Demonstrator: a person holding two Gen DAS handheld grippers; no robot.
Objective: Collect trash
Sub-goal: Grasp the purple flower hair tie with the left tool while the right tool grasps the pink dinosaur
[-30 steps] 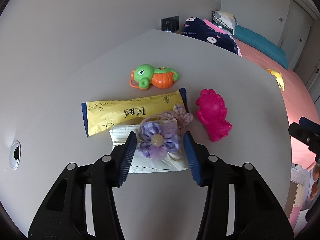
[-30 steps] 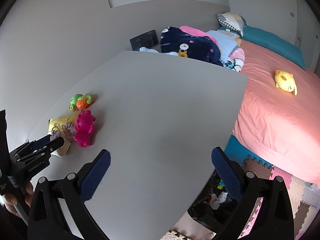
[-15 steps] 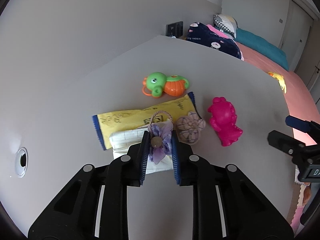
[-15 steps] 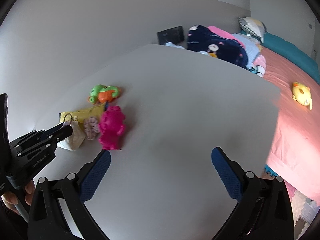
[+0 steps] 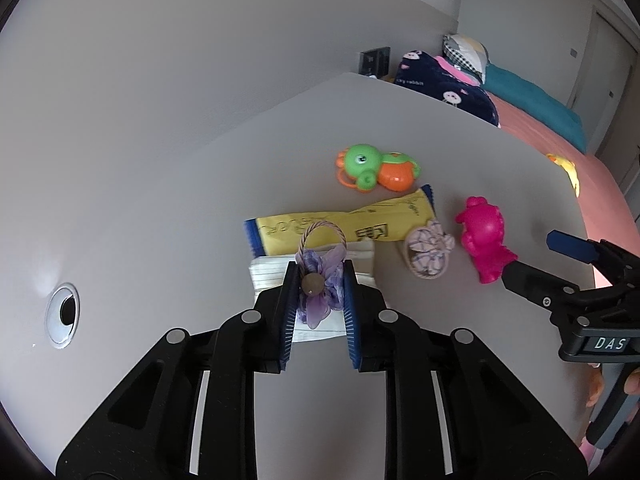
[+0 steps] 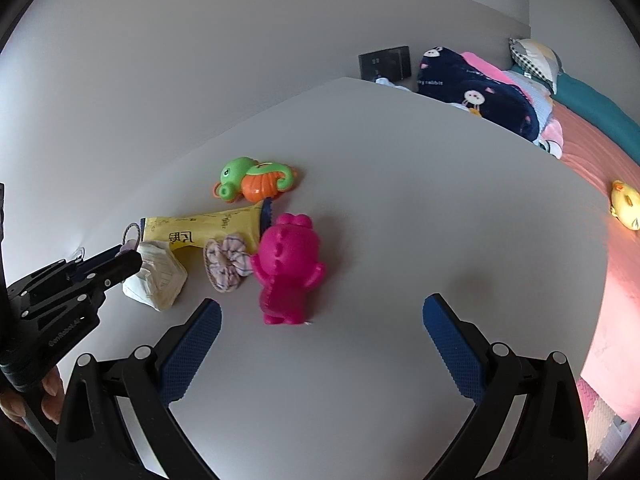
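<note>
1. Spreading across both views, the grey desk (image 6: 400,240) carries a small cluster of things toward its left side, with a bed (image 6: 580,148) beyond its far edge.
2. The right gripper (image 6: 322,322) hangs over bare desk just in front of the pink toy (image 6: 288,270), its jaws wide apart with nothing between them.
3. The left gripper (image 5: 320,280) has its jaws clamped on the purple flower hair tie (image 5: 320,284), whose loop reaches toward the yellow wrapper (image 5: 344,224).
4. That yellow wrapper lies flat behind the hair tie, and the green and orange toy (image 5: 376,168) sits just beyond it.
5. A crumpled white paper (image 5: 316,268) lies under the held flower, touching the wrapper.
6. A checked scrunchie (image 5: 428,252) rests between the paper and the pink toy.
</note>
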